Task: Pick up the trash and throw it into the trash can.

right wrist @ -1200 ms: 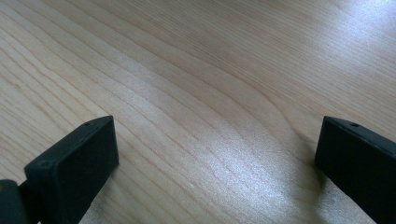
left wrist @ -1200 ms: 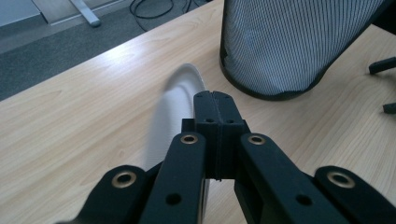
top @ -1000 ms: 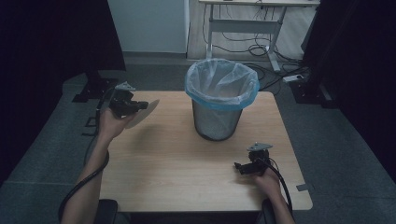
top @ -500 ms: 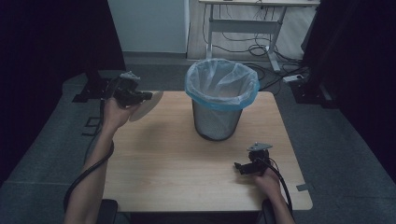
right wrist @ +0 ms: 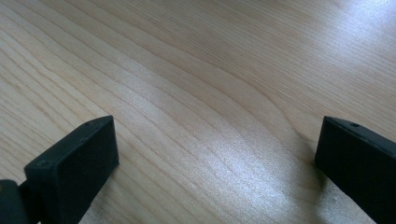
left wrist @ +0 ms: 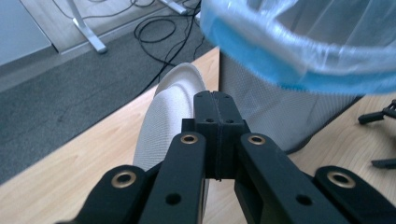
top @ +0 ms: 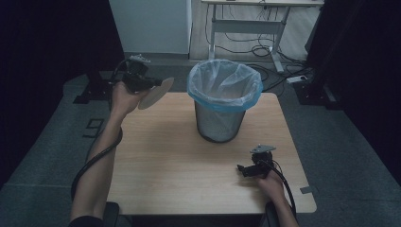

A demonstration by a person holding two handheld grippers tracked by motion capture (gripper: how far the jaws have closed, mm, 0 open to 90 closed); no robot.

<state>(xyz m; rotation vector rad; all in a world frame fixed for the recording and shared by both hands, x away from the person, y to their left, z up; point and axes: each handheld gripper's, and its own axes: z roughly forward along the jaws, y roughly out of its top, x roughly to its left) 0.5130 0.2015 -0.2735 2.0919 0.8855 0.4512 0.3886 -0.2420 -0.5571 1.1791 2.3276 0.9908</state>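
Left hand-held gripper (top: pixel 158 85) has risen toward upper left of frame since earlier, jaws clamped on a white paper plate (top: pixel 155 93), tilted, beside the lined bin (top: pixel 224 101). Right hand-held gripper (top: pixel 242 169) rests lower right on the desk (top: pixel 165 161), jaws wide apart, holding nothing.

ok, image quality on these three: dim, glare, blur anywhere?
High view: dim overall, black surroundings, table evenly lit. Left gripper view: bright, the bin liner near the lens is soft, the shut left tool on the paper plate fairly sharp. Right gripper view: soft sheen patch on the wood.
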